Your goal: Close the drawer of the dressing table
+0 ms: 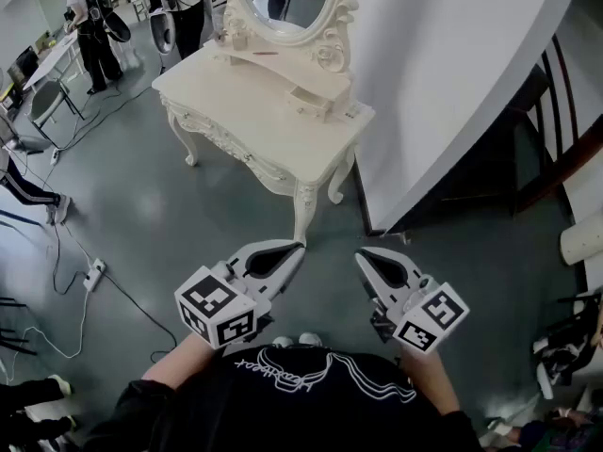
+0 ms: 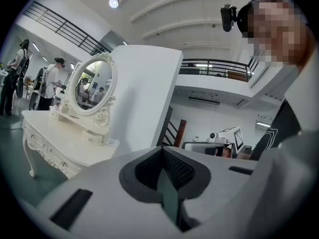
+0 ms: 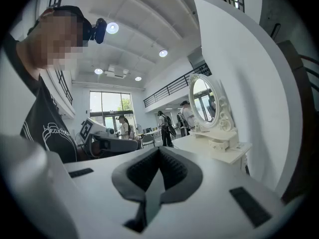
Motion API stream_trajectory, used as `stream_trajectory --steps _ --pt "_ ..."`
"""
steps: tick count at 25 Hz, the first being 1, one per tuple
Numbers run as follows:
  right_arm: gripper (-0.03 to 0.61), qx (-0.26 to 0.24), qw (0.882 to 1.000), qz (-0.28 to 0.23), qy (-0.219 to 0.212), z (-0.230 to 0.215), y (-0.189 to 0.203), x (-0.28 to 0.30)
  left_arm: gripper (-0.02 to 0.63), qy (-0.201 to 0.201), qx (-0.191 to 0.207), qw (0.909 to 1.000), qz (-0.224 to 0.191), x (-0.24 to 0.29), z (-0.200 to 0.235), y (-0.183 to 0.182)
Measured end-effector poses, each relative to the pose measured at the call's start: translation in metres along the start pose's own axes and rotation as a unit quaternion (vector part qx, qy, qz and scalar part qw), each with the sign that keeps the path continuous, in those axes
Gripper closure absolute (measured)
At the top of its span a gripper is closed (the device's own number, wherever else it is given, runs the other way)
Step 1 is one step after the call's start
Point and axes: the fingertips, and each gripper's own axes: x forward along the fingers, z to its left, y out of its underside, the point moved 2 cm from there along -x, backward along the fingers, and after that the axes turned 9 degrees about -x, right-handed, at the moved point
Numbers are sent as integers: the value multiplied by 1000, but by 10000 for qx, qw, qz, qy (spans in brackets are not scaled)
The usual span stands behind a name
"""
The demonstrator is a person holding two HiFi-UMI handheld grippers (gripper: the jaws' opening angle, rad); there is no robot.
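Note:
A cream dressing table [image 1: 273, 111] with an oval mirror [image 1: 287, 3] stands on the grey floor ahead of me. At the right of the mirror's base, a small drawer [image 1: 306, 97] sticks out a little. Both grippers hang low in the head view, well short of the table and apart from each other. My left gripper [image 1: 292, 250] is shut with nothing between its jaws, and so is my right gripper [image 1: 364, 255]. The left gripper view has the table [image 2: 65, 146] and the small drawer [image 2: 92, 137] at left beyond the gripper [image 2: 162, 152]. The right gripper view has the table [image 3: 224, 152] at right beyond the gripper [image 3: 159, 152].
A white partition wall [image 1: 452, 73] rises right behind the table. A dark wooden staircase [image 1: 556, 121] is at the right. Cables and a power strip [image 1: 94, 274] lie on the floor at left. People [image 1: 89, 26] stand at the back left near other tables.

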Motion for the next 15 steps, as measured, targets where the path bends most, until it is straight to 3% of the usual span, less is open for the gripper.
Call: stream_trajectory --steps 6,9,13,15 --pt "575 46 9997 148 164 11 6 12 611 -20 -38 10000 -2 -20 10 1" --pt "572 88 9998 -10 156 19 1 18 610 -17 2 10000 -44 -31 12 -2" --pt "451 -85 9995 33 311 29 -1 27 611 -77 19 9999 -69 -48 21 -4" --pt "425 -139 9993 66 347 33 0 31 611 -108 17 9999 -94 -56 25 -3"
